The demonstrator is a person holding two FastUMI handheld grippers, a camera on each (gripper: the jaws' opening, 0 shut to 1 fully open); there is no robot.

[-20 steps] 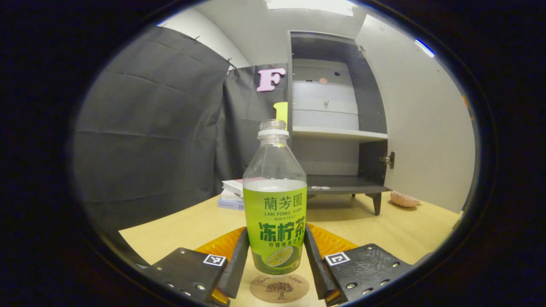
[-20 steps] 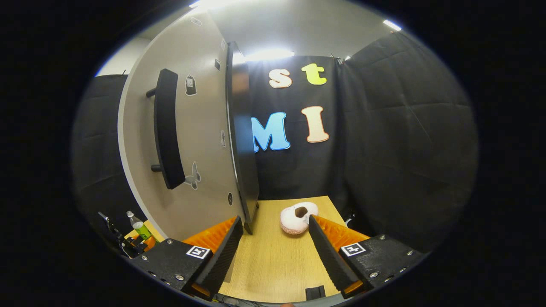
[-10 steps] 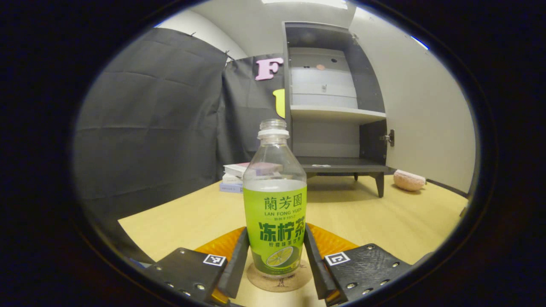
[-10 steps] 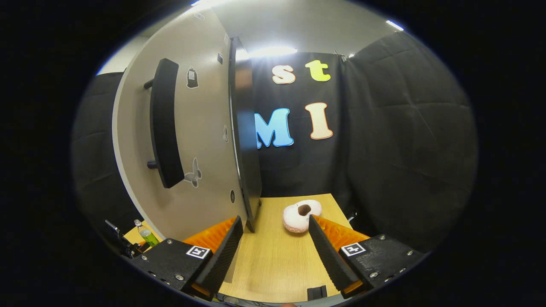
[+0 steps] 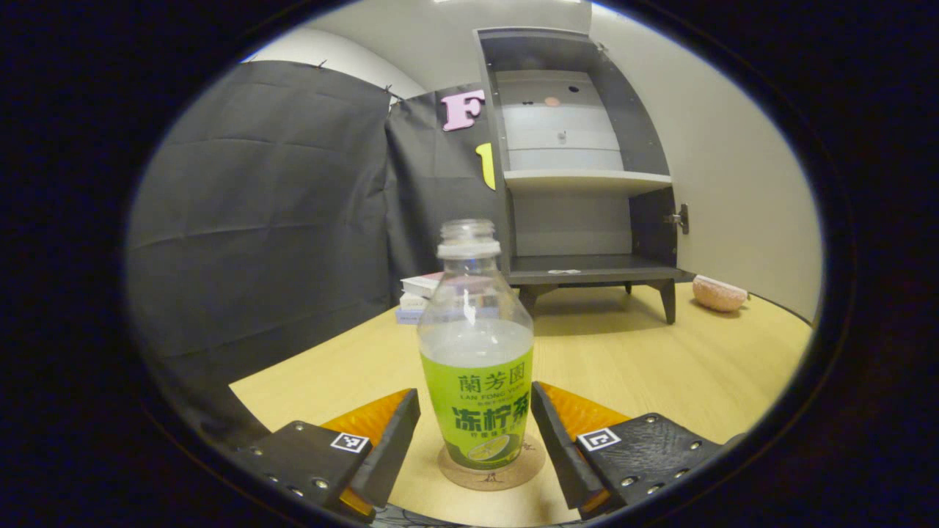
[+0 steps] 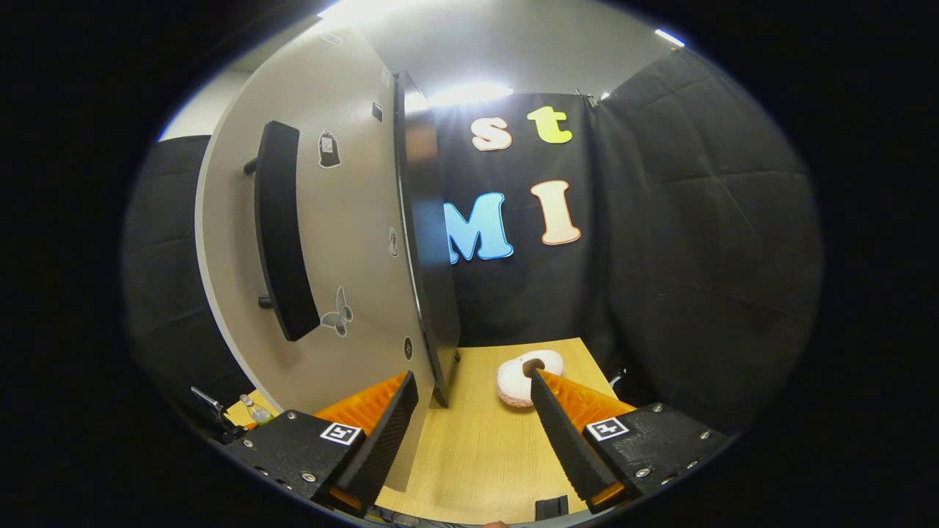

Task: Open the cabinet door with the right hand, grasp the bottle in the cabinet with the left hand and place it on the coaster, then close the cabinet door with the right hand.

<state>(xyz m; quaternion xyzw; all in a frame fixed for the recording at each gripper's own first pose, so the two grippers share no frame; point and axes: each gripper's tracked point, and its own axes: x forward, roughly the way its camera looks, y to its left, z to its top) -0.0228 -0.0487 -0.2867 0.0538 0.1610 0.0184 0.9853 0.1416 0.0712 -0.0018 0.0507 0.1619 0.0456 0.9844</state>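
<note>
Clear plastic bottle (image 5: pixel 475 352), green label, uncapped, upright on round cork coaster (image 5: pixel 493 471); coaster on light wooden table (image 5: pixel 660 367). Left gripper (image 5: pixel 475 444) parted wide around bottle's base, fingers (image 5: pixel 392 447) standing just off the label either side, a gap showing on both; nothing held. Dark cabinet (image 5: pixel 579 176) on short legs at far side of table, interior open, pale shelf across the middle, lower compartment bare apart from a small pale scrap on its floor. Cabinet door (image 5: pixel 733 183) swung out to the right, hinge visible on its inner edge. Stacked books (image 5: pixel 419 293) left of cabinet, behind bottle. Pink rounded object (image 5: pixel 719 293) on table, right of cabinet legs, near door.

Right gripper view: right gripper (image 6: pixel 469 433) spread wide, empty, low over table, beside outer face of door (image 6: pixel 345 220). Long dark handle (image 6: pixel 279 235) mounted upright on that face; small stickers near it. Pink rounded object (image 6: pixel 517 381) just beyond right fingertip. Bottle (image 6: pixel 257 412) small at far lower left.
</note>
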